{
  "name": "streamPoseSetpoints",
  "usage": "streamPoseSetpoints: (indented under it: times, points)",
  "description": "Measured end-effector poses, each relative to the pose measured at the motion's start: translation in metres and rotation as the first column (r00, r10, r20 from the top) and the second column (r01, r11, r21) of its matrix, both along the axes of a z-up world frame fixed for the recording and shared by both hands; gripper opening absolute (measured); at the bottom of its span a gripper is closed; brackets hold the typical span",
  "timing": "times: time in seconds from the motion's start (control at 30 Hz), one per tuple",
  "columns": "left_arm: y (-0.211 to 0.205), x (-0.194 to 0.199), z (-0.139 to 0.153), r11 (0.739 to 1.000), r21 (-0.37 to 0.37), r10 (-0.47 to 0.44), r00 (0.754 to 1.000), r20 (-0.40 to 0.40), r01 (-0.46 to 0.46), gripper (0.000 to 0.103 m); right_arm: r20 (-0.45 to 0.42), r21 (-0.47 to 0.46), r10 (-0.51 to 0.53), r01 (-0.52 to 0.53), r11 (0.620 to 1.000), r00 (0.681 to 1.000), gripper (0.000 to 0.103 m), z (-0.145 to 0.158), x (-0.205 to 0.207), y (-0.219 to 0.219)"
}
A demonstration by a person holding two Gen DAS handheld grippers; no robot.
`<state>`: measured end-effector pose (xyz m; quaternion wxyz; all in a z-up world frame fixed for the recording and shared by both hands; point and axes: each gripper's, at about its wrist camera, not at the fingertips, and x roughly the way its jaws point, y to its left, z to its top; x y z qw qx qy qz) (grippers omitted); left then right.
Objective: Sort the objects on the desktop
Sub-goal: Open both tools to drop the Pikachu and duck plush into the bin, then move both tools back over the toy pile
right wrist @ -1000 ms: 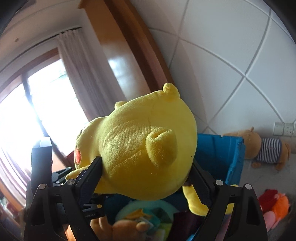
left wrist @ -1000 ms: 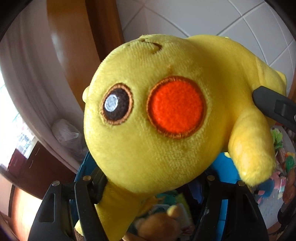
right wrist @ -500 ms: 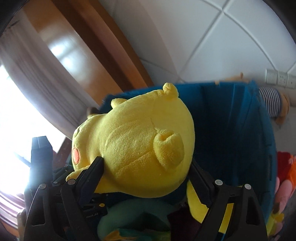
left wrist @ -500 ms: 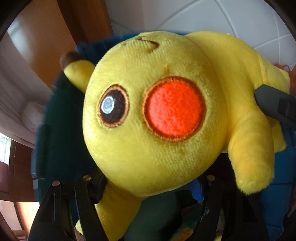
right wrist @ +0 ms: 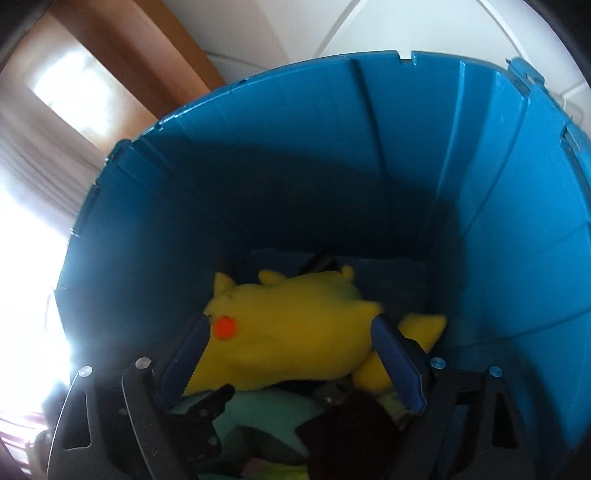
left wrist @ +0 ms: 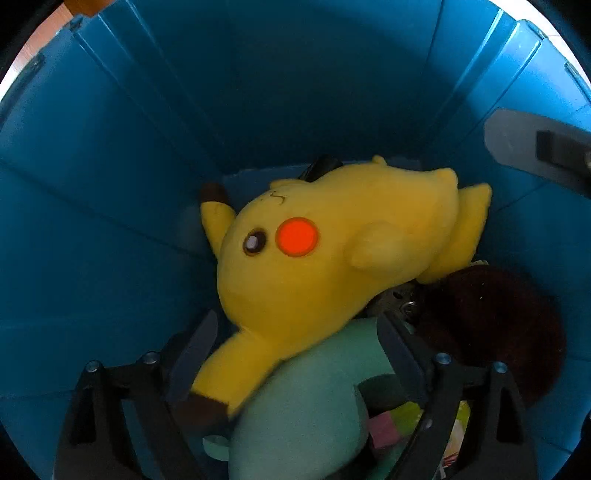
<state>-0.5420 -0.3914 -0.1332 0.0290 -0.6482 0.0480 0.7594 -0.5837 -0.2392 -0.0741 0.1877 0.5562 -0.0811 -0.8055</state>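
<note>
While lying in blue bin (left wrist: 110,206): Pikachu plush (left wrist: 332,236), long axis running left-right, head pointing left.
Resting on: teal plush (left wrist: 314,398), beside dark brown plush (left wrist: 491,317).
Left gripper (left wrist: 295,332): gaping wide, gripping nothing.
Right gripper (right wrist: 291,339): gaping wide, gripping nothing.

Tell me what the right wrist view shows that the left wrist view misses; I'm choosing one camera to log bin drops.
Only the right wrist view shows the bin's top rim, white tiled wall and bright window. Only the left wrist view shows the toy's eye and black-tipped ear clearly. Both show the yellow plush lying released in the blue bin on a teal plush beside a dark brown plush.
</note>
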Motion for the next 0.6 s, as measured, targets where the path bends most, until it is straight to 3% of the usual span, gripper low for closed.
streamPoseSetpoints:
  times: [0.17, 0.27, 0.37, 0.6]
  points:
    - [-0.019, -0.003, 0.001, 1.0, 0.003, 0.016, 1.0, -0.008, -0.016, 0.089, -0.009, 0.03, -0.011, 0.011, 0.999, 1.0, 0.097, 0.007, -0.001, 0.001]
    - [-0.016, 0.017, 0.012, 1.0, 0.015, 0.022, 0.999, -0.025, -0.021, 0.089, -0.003, 0.023, -0.012, 0.013, 1.0, 1.0, 0.101, 0.018, 0.003, 0.0]
    - [-0.008, 0.036, 0.036, 1.0, 0.024, 0.013, 0.996, -0.087, -0.011, 0.089, -0.032, 0.008, -0.01, 0.01, 1.0, 0.999, 0.102, 0.041, 0.015, -0.001]
    - [-0.001, 0.1, 0.139, 1.0, 0.027, 0.013, 0.965, -0.263, -0.006, 0.089, -0.161, -0.007, 0.036, -0.038, 0.999, 0.986, 0.102, 0.106, 0.067, 0.01]
